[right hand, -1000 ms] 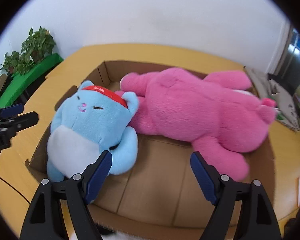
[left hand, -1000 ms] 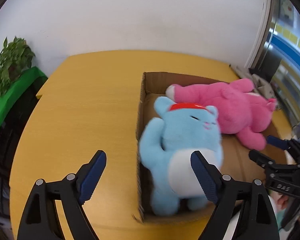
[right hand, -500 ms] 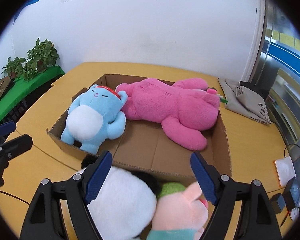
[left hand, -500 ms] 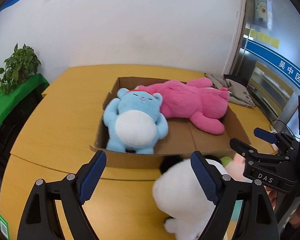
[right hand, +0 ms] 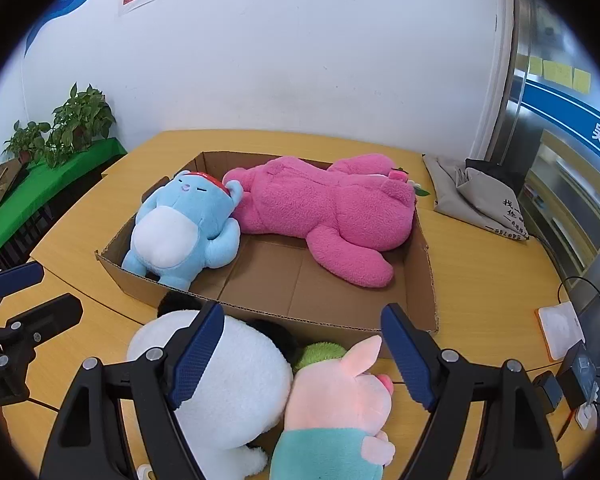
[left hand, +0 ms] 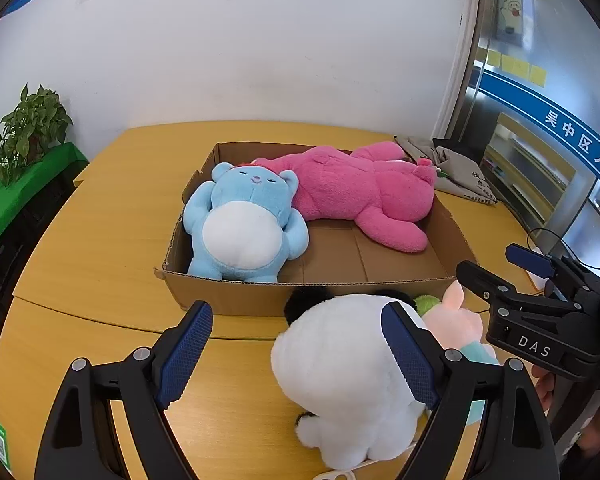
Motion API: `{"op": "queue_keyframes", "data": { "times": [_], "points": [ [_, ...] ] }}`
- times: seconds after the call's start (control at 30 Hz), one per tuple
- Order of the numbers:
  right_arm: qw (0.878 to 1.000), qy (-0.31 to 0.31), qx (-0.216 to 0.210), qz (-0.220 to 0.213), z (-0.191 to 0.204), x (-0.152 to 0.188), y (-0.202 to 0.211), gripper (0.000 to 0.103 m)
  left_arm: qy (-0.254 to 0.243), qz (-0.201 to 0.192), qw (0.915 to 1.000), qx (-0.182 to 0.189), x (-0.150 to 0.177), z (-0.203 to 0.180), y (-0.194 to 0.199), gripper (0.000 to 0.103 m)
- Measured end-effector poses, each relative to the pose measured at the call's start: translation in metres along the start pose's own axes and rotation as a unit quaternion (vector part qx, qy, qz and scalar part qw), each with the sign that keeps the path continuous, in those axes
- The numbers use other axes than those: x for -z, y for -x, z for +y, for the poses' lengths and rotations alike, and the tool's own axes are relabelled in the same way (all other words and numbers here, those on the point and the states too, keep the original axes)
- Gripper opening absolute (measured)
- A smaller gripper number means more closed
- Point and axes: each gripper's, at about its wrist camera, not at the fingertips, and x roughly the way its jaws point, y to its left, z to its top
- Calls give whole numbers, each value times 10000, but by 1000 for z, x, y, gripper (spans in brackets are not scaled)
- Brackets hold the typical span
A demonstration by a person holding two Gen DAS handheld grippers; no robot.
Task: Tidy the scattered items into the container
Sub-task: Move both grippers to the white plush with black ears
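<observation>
Blocking the box [right hand: 332,316]: white plush [right hand: 236,392], perhaps panda, and piglet [right hand: 340,396].

Black grippers [left hand: 296,344] — blue ribbed pads [left hand: 185,350]; silver screws

Panda plush [left hand: 340,368] face hidden

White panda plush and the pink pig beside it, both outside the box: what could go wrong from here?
1. The white panda plush and pink pig plush touch, so grabbing one may drag the other.
2. The cardboard box wall stands right behind them; a low lift could snag it.
3. Both open tools, left and right, are close and could collide.
</observation>
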Motion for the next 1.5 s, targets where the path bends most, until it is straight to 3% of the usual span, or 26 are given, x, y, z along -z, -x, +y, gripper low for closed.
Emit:
{"op": "queue_keyframes", "data": {
  "times": [0.73,1.17,1.5],
  "points": [
    [9999,-126,-20,110,-9,8,-9,81,-52,228,9996,147,4,-8,-13,90],
    [9993,-132,-236,243,-17,31,-5,81,176,467,9971,575,10,0,-28,92],
    [9994,-174,-87,276,-18,37,-8,81,112,471,9971,587,19,-2,-28,93]
  ]
}}
